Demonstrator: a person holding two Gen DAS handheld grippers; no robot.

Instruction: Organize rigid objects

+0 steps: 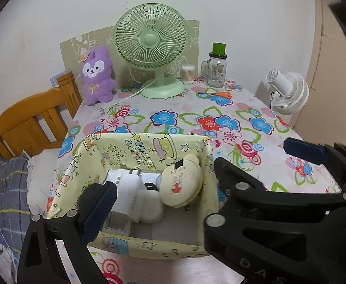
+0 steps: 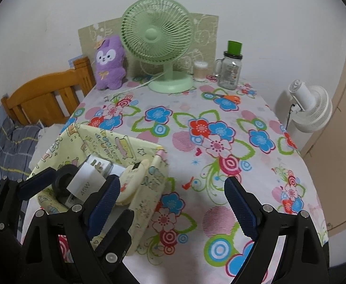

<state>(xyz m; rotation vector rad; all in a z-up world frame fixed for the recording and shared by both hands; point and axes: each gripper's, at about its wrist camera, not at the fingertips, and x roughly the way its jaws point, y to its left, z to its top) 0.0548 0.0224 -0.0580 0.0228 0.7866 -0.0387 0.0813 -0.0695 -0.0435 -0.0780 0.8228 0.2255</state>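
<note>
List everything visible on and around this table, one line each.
Cartoon-print fabric storage box: one, pale yellow, near left of table.
White 45W charger block: one, inside box.
Round cream bear-shaped case: one, inside box, leaning on right wall.
Green desk fan: one, back centre.
Purple plush rabbit: one, back left.
Clear cotton-swab tub: one, beside fan.
Glass mug jar with green cap: one, back right.
Orange-handled scissors: one, before jar.
White clip fan: one, right edge.
Wooden headboard: one, orange-brown, left.
Left hand-held gripper: black, open, over box.
Right hand-held gripper: black, open, over tablecloth.
</note>
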